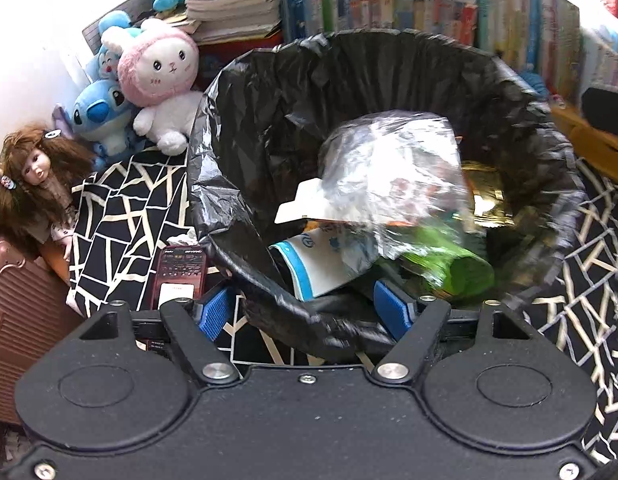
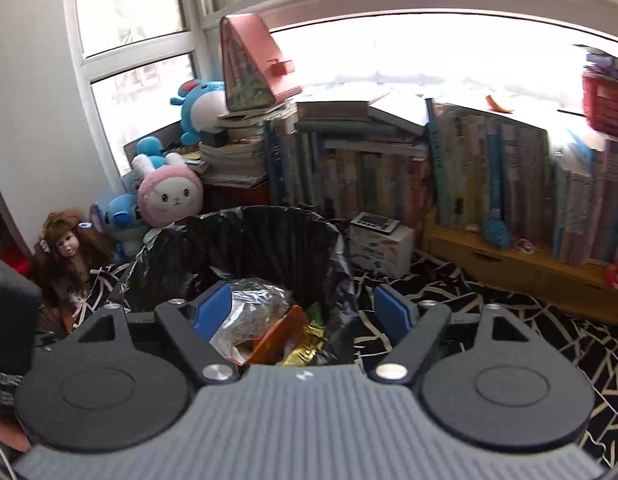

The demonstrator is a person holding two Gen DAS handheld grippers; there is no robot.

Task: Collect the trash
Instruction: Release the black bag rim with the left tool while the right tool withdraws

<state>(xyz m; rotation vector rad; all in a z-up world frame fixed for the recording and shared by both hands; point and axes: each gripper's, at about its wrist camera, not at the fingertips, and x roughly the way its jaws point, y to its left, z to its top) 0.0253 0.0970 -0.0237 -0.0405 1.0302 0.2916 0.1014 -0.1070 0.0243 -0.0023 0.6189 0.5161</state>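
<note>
Both the left gripper and right gripper hang wide-jawed and empty, the lined bin just ahead, below their jaws.

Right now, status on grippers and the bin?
Both hand-held grippers open, left and right, nothing held. Trash bin holds clear wrapper. Bin rim sits between left fingers.
</note>
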